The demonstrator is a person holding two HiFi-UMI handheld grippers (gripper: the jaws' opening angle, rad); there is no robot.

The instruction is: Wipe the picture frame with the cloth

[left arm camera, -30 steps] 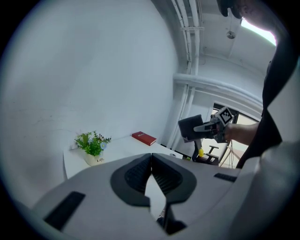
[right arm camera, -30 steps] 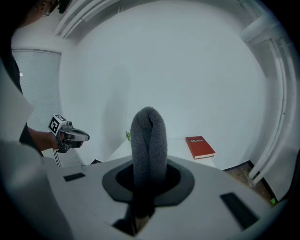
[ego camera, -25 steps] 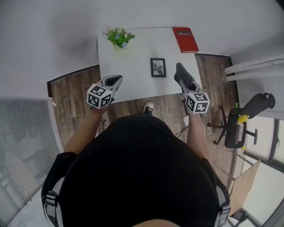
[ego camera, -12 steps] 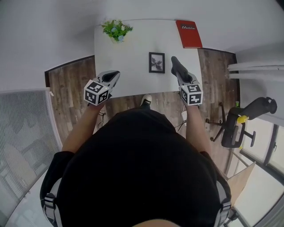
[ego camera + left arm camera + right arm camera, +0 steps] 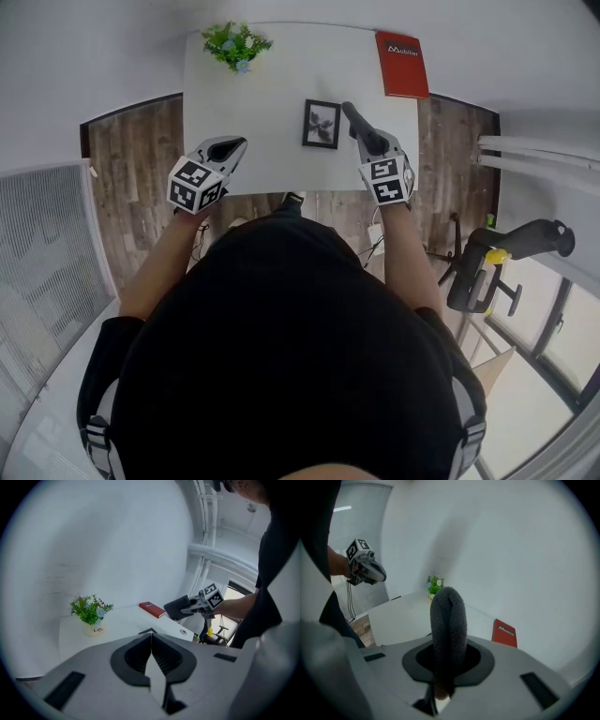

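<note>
Two hand-held grippers are held over a white worktop as a person in a black top stands at its near edge. The right hand-held gripper pinches a folded dark grey cloth, which sticks out past its jaws and reaches just beside the right edge of the picture frame; whether cloth and frame touch cannot be told. The small black-edged frame sits near the middle of the worktop. The left hand-held gripper hangs over the near left edge, jaws pressed together on nothing, well apart from the frame. A potted plant stands at the far left corner and a red book lies at the far right. An office chair stands on the wooden floor to the right.
</note>
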